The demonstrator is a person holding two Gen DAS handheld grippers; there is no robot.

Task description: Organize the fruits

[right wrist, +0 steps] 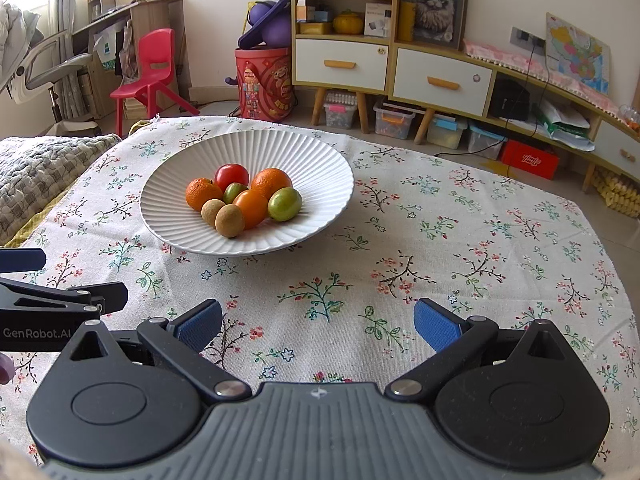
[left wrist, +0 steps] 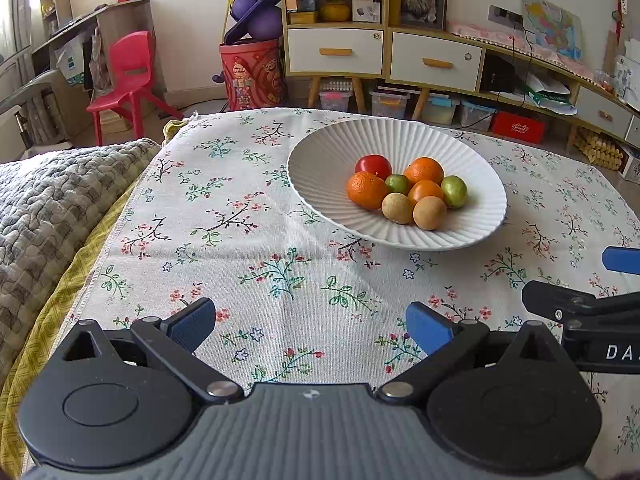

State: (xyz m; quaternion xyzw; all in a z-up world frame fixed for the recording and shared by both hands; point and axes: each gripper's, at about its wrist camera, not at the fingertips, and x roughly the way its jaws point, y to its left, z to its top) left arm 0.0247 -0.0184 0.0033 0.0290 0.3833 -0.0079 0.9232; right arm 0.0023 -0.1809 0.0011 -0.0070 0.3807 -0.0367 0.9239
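Note:
A white ribbed plate (left wrist: 320,168) (right wrist: 176,184) sits on the floral tablecloth and holds several fruits: oranges (left wrist: 366,190) (right wrist: 271,182), a red tomato (left wrist: 373,166) (right wrist: 231,175), green fruits (left wrist: 454,191) (right wrist: 284,204) and brown round fruits (left wrist: 429,213) (right wrist: 229,221). My left gripper (left wrist: 310,326) hovers open over the cloth, short of the plate and to its left, with nothing between its fingers. Open too and holding nothing, my right gripper (right wrist: 318,326) hangs near the front of the table, right of the plate. Each gripper shows at the edge of the other's view.
A grey quilted blanket (left wrist: 60,192) lies along the table's left side. Beyond the table stand a red chair (left wrist: 124,80), a red bin (left wrist: 254,74) and a cabinet with drawers (left wrist: 336,50). Bare floral cloth (right wrist: 460,240) stretches to the right of the plate.

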